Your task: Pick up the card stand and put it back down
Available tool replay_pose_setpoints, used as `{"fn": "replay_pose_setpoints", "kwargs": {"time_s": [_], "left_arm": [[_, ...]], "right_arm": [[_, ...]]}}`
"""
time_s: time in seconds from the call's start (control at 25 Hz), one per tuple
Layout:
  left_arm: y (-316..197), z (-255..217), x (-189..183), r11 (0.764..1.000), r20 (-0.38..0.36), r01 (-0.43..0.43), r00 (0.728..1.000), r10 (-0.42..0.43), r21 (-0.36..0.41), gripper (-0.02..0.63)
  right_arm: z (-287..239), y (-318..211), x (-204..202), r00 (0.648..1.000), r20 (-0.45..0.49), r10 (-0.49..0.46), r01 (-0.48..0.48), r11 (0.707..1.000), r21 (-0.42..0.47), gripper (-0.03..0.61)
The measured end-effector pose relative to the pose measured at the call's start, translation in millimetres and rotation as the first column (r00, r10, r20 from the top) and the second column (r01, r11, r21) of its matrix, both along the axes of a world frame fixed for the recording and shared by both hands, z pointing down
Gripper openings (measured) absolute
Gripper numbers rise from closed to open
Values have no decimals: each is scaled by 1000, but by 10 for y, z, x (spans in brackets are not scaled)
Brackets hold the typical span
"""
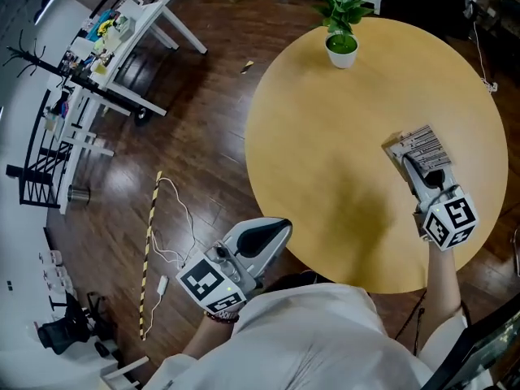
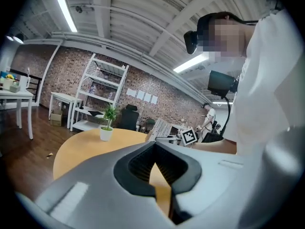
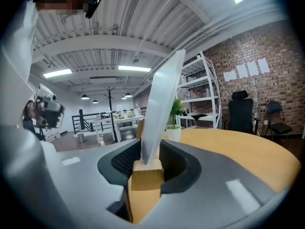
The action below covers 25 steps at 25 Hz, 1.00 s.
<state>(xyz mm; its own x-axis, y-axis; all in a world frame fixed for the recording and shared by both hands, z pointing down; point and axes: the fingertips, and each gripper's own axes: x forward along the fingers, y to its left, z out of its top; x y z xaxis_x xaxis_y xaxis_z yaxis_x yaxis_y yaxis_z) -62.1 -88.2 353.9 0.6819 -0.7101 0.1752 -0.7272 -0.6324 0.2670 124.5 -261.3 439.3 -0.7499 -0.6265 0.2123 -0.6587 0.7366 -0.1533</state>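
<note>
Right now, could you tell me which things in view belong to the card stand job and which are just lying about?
Belongs to the job: card stand, its wooden base clamped in the right claw; round table under it.

Just lying about: potted plant near the table's far edge; white cable and striped tape on the floor; left claw, shut and empty, off the table.

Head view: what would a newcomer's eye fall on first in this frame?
First, the right gripper over the right side of the round wooden table, shut on the card stand, whose pale card rises tilted between the jaws. Next, the small potted plant near the table's far rim. The left gripper sits off the table's near edge, holding nothing.
</note>
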Motion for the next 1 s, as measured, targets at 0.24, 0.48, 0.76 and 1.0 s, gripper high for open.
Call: {"fn": "replay_pose_setpoints", "kwargs": {"time_s": [0.24, 0.48, 0.76, 1.0], "left_arm": [[554, -102, 2, 987, -40, -144, 988, 147, 65, -12], [1194, -218, 163, 954, -128, -292, 945, 299, 73, -12], [2128, -75, 153, 879, -142, -466, 868, 476, 99, -11], [2305, -328, 333, 857, -116, -491, 853, 509, 157, -11]], "right_arm": [[-900, 1291, 40, 999, 31, 36, -39, 994, 103, 129], [-1515, 2490, -103, 996, -22, 88, -83, 984, 160, 129], [-1418, 3732, -634, 988, -86, 128, -112, 979, 170, 129], [-1171, 4312, -682, 990, -98, 101, -92, 991, 96, 129]]}}
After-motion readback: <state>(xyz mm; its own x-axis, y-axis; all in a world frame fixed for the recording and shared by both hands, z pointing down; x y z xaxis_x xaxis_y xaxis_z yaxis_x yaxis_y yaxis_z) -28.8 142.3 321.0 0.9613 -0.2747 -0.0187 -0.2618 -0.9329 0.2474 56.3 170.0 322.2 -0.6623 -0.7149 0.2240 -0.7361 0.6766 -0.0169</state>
